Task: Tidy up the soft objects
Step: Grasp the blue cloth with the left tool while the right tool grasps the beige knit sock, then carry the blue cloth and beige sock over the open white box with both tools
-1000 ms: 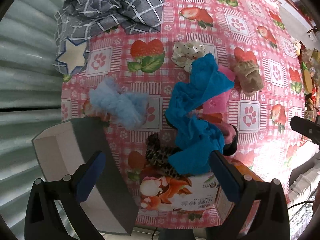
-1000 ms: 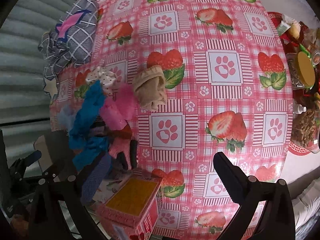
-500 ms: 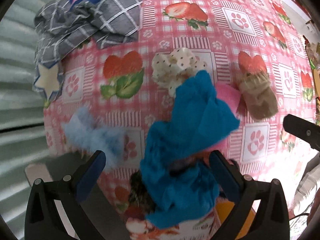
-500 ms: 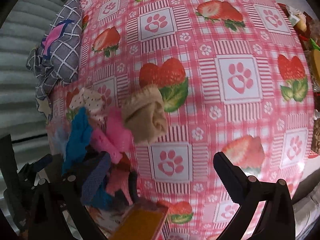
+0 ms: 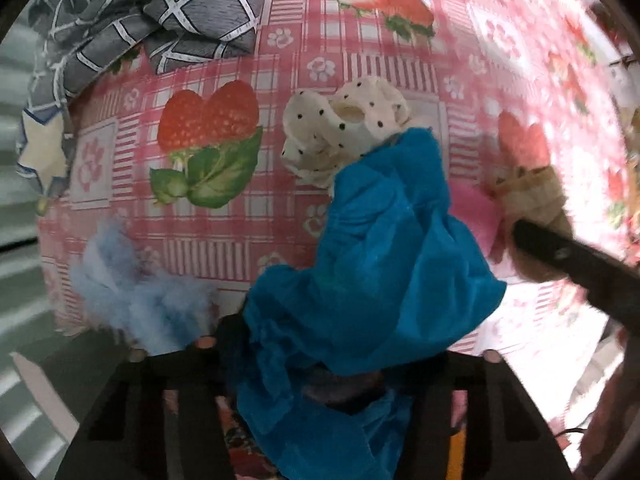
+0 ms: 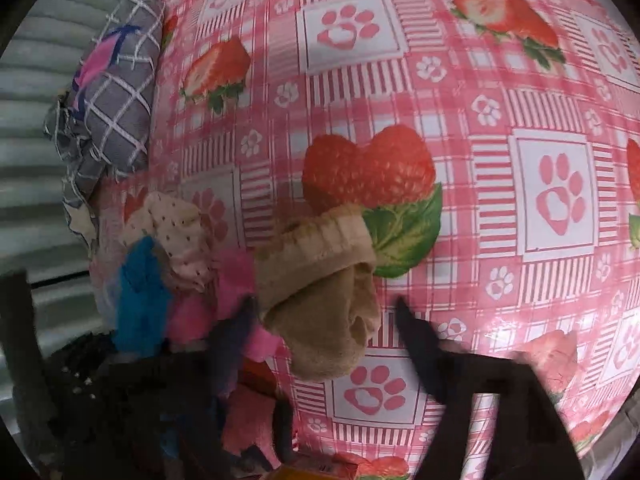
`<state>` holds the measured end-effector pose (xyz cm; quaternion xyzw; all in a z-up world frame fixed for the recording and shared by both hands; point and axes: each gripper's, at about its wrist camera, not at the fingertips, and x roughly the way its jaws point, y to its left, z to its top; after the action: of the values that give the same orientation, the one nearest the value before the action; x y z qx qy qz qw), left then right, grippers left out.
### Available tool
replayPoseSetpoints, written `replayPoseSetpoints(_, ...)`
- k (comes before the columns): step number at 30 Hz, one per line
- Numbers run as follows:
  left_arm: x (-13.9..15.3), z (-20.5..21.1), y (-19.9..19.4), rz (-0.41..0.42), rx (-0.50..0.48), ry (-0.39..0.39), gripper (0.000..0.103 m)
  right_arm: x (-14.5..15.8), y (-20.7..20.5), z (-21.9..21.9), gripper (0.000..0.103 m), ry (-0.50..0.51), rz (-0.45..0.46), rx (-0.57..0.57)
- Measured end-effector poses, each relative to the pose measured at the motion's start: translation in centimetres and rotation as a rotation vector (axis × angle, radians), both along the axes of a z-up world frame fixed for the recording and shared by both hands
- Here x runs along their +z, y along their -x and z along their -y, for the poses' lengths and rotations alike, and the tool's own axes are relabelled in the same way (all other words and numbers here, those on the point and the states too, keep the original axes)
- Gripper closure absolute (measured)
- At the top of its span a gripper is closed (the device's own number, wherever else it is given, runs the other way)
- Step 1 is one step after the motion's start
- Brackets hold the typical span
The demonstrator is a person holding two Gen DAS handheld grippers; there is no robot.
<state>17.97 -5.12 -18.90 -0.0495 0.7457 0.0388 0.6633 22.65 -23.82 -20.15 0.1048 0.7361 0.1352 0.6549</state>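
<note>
A teal blue cloth (image 5: pixel 372 248) lies heaped on the soft pile. My left gripper (image 5: pixel 336 344) points straight down over it, jaws closing, with the cloth bunched between the fingers and hiding the right pad. A tan sock (image 6: pixel 320 280) lies on the strawberry tablecloth (image 6: pixel 480 160). My right gripper (image 6: pixel 324 312) straddles the sock, jaws closing, and a gap still shows beside its right finger (image 6: pixel 416 336). A white polka-dot cloth (image 5: pixel 344 132), a pink piece (image 6: pixel 232 280) and a pale blue fluffy item (image 5: pixel 132 292) lie around them.
A grey checked cloth (image 5: pixel 160 12) is bunched at the table's far left edge, beside a corrugated wall (image 6: pixel 24 92). A printed box (image 6: pixel 304 472) stands at the near edge under the grippers. The right gripper's finger (image 5: pixel 568 256) crosses the left wrist view beside the tan sock (image 5: pixel 532 196).
Both grippers have sunk towards the pile and their jaws have narrowed from wide open. The blue cloth now sits between the left fingers, the tan sock between the right ones.
</note>
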Motion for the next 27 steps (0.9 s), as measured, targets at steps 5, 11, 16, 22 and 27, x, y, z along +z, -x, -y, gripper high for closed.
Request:
replayPoseSetpoints(5, 2.2, -1.4, 0.4, 0.117, 0.029, 0.087, 0.069, 0.3, 0.5, 0.5, 0.078, -0.023, 0.014, -0.003)
replayPoseSetpoints(11, 5.5, -2.7, -0.1, 0.207, 0.026, 0.061, 0.074, 2.9, 0.5, 3.2, 0.079, -0.067, 0.057, -0.051)
replayPoseSetpoints(16, 8.7, -3.1, 0.4, 0.292, 0.049, 0.076, 0.074, 4.5, 0.8, 4.2, 0.079, -0.09, 0.073, -0.074)
replayPoseSetpoints(22, 12.1, -1.7, 1.1, 0.388, -0.004, 0.048, 0.074, 5.6, 1.5, 5.1, 0.079, -0.11, 0.077, -0.084)
replayPoseSetpoints(27, 13.8, -1.7, 1.9, 0.406, 0.002, 0.081, 0.074, 6.9, 2.4, 6.0, 0.079, -0.115, 0.093, -0.085)
